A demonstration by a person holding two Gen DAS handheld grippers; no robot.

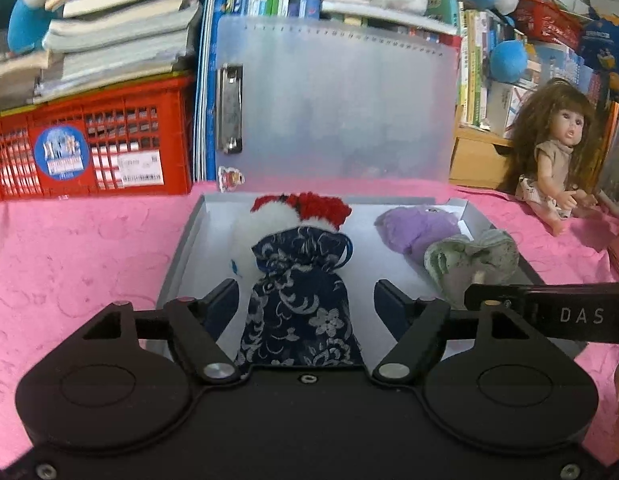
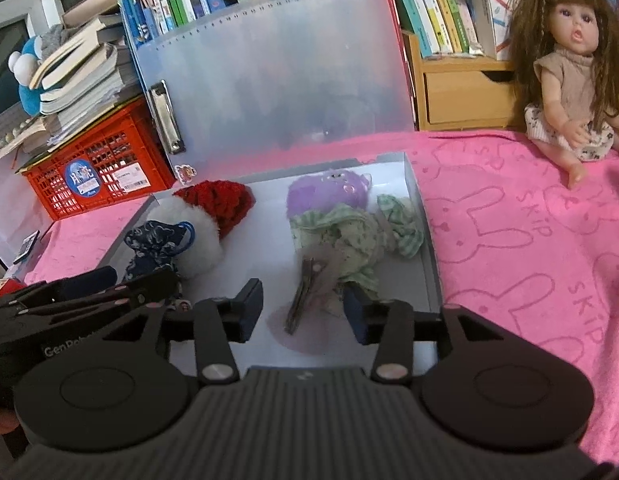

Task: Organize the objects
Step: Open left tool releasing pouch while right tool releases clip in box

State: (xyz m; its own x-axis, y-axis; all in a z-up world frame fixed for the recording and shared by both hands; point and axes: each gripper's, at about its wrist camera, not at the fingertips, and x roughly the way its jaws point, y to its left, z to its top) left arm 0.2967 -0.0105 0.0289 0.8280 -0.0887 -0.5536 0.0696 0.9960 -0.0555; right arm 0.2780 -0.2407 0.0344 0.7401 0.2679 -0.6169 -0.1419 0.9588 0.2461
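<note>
Left hand-held gripper (image 1: 305,300) parted around blue pouch (image 1: 297,308), pads clear; right hand-held gripper (image 2: 305,310) parted astride hair clip (image 2: 301,304). Both lie in the tray (image 2: 425,240).

Both tongs are built of matte black plastic. On the left tongs (image 1: 305,300), two round raised discs are seen at 7 and 5 o'clock, joined to the dark blue pads (image 1: 389,304) by angled link bars with silver pivot pins. The right tongs (image 2: 303,306) are marked by a ribbed central housing; white lettering "DAS" is printed on their side.
</note>
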